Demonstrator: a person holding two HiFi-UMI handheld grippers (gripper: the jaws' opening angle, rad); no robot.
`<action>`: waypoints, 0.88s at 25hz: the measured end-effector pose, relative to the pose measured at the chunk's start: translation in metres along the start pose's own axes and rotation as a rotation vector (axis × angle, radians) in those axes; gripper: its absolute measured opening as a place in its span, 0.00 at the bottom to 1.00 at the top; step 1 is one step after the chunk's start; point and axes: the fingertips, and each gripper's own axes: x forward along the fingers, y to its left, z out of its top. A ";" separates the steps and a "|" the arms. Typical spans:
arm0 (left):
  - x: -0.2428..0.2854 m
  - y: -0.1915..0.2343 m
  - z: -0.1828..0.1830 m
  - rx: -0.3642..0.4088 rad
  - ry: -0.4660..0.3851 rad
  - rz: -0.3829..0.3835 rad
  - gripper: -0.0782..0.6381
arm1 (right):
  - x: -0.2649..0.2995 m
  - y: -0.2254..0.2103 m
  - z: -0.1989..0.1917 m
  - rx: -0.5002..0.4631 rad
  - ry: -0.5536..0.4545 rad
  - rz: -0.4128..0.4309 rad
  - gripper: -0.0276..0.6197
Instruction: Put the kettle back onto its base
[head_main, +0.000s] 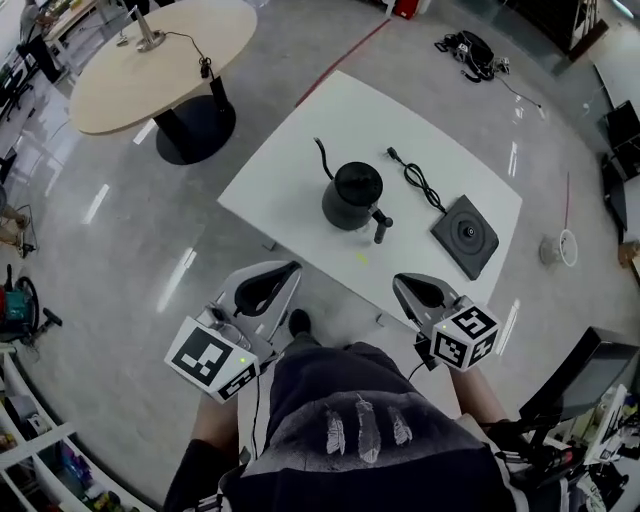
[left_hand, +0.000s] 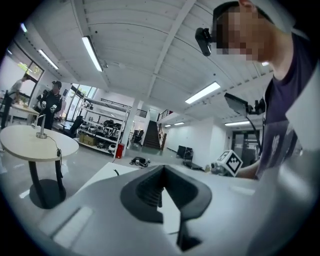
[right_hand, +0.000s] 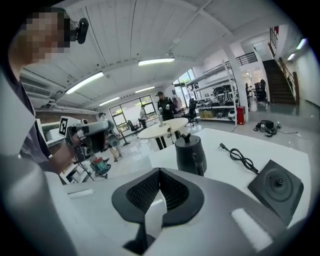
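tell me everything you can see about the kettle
The kettle is matte black, with a rounded body, a round lid topped by a small knob, a thin curved spout, and a handle sticking out on the opposite side, toward the person. It stands upright on the white table, not on its base, which lies flat and apart to one side, with the black cord between them. Only the table touches it.

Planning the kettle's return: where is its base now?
Head view: the square black base lies at the right end of the white table, right of the black kettle.
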 end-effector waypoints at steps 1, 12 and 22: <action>0.001 0.009 0.000 -0.001 0.005 -0.010 0.11 | 0.006 -0.004 0.000 -0.005 0.011 -0.022 0.05; 0.046 0.050 0.000 -0.073 0.026 -0.073 0.11 | 0.045 -0.061 -0.017 0.067 0.116 -0.156 0.45; 0.088 0.063 -0.004 -0.191 0.082 -0.065 0.11 | 0.097 -0.101 -0.026 -0.042 0.196 -0.153 0.48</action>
